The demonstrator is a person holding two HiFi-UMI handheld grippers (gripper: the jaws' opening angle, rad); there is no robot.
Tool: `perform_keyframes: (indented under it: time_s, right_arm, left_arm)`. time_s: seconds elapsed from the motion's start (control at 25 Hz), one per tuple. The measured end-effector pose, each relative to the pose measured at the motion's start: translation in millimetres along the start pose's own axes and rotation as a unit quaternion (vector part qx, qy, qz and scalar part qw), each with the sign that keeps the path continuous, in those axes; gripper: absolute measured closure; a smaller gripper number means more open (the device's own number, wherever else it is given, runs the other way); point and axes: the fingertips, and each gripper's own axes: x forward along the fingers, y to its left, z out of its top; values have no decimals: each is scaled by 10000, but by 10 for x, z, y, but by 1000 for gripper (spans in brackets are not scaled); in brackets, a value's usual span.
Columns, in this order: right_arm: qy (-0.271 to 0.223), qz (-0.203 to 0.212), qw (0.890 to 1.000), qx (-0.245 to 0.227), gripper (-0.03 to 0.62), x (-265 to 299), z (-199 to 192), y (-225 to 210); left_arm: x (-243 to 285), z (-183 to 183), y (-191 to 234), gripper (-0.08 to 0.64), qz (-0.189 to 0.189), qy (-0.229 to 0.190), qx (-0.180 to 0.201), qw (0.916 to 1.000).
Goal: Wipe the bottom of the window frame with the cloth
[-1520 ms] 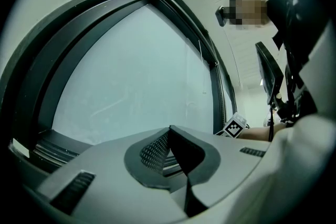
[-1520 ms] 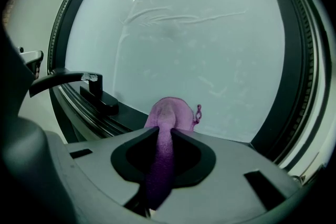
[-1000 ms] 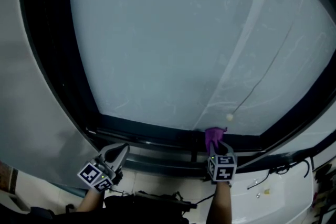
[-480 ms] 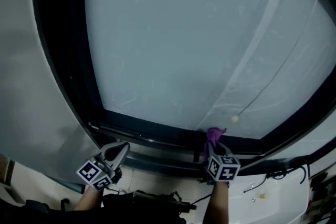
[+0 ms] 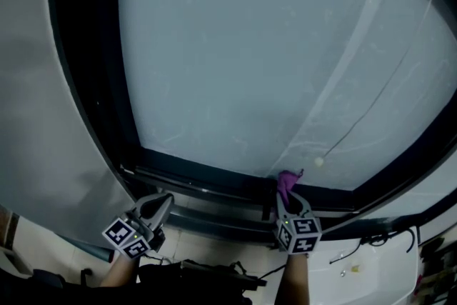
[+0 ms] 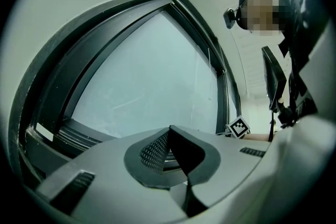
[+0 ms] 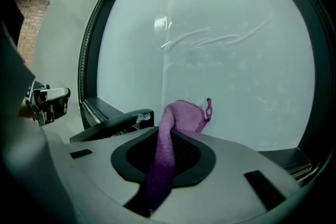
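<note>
My right gripper (image 5: pixel 289 202) pinches the purple cloth (image 5: pixel 288 182). In the right gripper view the cloth runs as a narrow band through the jaws, and its folded end stands out ahead of the tips, toward the glass (image 5: pixel 250 68). The left gripper (image 5: pixel 160 203) has its jaws pressed together on nothing. It hangs low at the left, well apart from the cloth.

The relation that matters is this: the bottom rail (image 5: pixel 203 183) of the window frame lies just ahead of the cloth end and a little under it. Its long axis goes across my view, from the lower left corner to the right. The cloth end sits over the right part of this rail, but I cannot tell from any view whether it presses on it. Most of the rail lies to the left of the cloth, so I judge the stroke should go sideways along the rail, made by the right gripper.

The rail is dark, with stepped tracks under it, so the cloth may catch on an edge. A thin cord with a small bead (image 5: pixel 318 161) hangs before the glass just right of the cloth, and I should keep clear of it. The grey wall (image 5: pixel 43 125) closes the left side.
</note>
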Motion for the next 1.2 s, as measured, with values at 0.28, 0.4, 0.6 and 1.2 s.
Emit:
perform_keyframes:
  time_s: [0.28,0.4,0.6,1.2]
  right_arm:
    - [80,518,9986,51,523,32,21,191]
    - [117,834,9958,349,525,19,-32,243]
    - [-15,1061,9904,886,523,-15,-100,297]
    - [-1004,-283,9942,272,522,-61,-249,440]
  left_arm:
    - [-47,-20,13,559,104,1,-82,9999]
    - [-53,-51,3,559,76,37,-69,9999]
    - [-56,-67,-20,560,30,84,-57,9999]
    - [-103,7,-6,560,-247,331,156,9990]
